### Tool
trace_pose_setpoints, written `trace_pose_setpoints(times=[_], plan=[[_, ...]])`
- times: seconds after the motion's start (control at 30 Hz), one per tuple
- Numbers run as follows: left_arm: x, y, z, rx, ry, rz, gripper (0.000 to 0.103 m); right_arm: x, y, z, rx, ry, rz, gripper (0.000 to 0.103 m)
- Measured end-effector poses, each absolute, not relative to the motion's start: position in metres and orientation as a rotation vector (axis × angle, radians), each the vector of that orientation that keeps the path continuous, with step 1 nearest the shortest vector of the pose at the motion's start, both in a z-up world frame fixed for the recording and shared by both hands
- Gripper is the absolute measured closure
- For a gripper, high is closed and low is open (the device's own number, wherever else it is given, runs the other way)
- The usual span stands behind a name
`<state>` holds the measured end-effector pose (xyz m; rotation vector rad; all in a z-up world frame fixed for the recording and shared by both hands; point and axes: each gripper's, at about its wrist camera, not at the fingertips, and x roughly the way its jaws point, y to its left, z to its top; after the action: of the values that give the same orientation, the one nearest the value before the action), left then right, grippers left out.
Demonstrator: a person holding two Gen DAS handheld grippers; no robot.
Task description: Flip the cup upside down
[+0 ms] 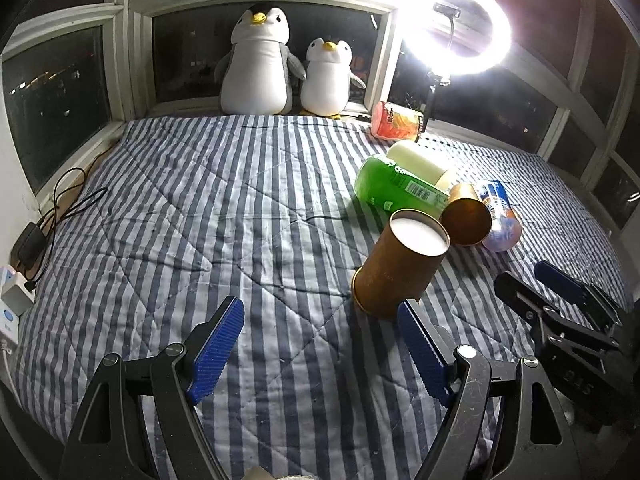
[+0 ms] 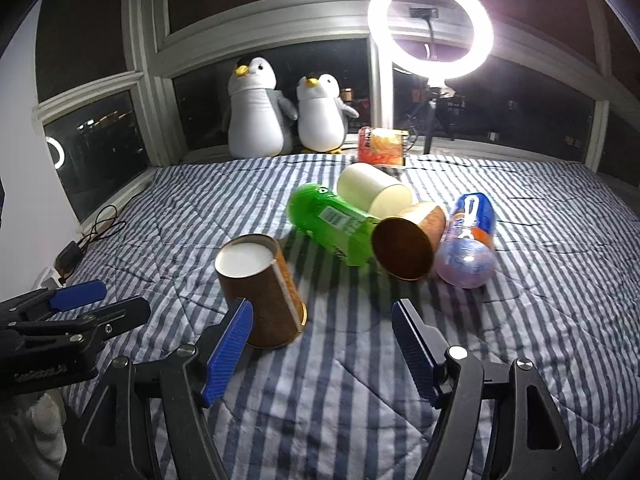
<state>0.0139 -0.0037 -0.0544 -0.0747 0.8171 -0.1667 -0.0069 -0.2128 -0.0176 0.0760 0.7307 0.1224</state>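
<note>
Fingers (image 1: 218, 344) of our left gripper (image 1: 320, 344) and right gripper (image 2: 322, 346) are spread, empty, near the brown paper cup (image 1: 400, 268) at centre-right of the bed (image 1: 200, 208). Light, crushable, we judge; grip mid-wall gently.

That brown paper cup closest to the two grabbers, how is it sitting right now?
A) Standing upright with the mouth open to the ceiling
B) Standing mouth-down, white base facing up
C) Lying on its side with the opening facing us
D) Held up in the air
B: the brown cup stands rim-down on the striped quilt, white base on top, free of both pairs of fingers.
</note>
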Motion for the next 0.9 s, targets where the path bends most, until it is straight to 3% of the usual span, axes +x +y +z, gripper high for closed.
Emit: trace_pose_setpoints(times=[0.73,0.9], plan=[[0.011,-0.012,-0.046,-0.054,0.768,-0.151,0.021,-0.014,-0.231,-0.015,0.097,0.71,0.091,0.034],[0.012,-0.013,-0.048,-0.057,0.761,-0.141,0.011,-0.013,-0.232,-0.015,0.091,0.704,0.079,0.034]])
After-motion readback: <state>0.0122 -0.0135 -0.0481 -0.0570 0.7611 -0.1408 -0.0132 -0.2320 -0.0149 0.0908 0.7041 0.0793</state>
